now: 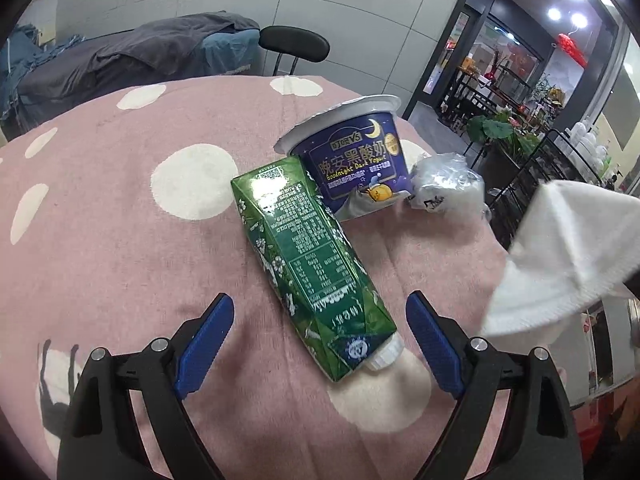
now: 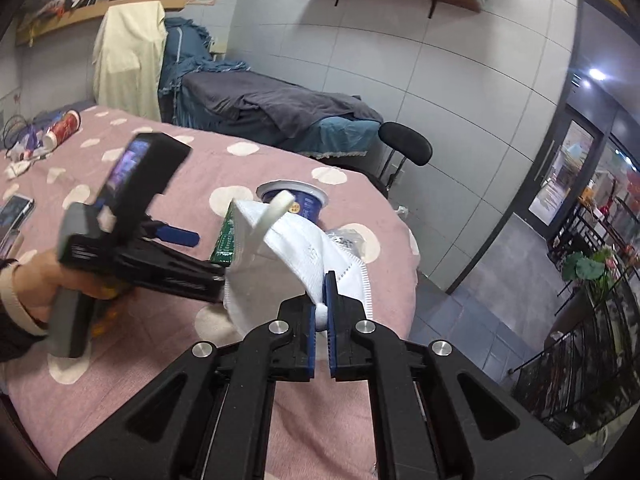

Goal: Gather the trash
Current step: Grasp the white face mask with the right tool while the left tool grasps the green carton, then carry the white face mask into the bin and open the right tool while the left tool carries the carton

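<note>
Watching from the side, the green carton [image 1: 308, 264] is the landmark: it lies flat on the pink dotted surface [image 1: 100, 200], cap end toward the person, probably just how it got left. Right behind it, touching its far end, stands the blue yogurt cup [image 1: 354, 160], and a crumpled clear wrapper [image 1: 444, 182] sits beside the cup, on the carton's far right. The left claw [image 1: 320, 336] is spread wide with nothing in it, fingers either side of the carton's cap end, so I'd guess that's the next grab. The right claw [image 2: 320, 304] is pinched tight on a white face mask [image 2: 304, 256], held up off the cloth to the carton's right, likely so it hangs free for carrying to wherever the trash goes, which I can't see.
</note>
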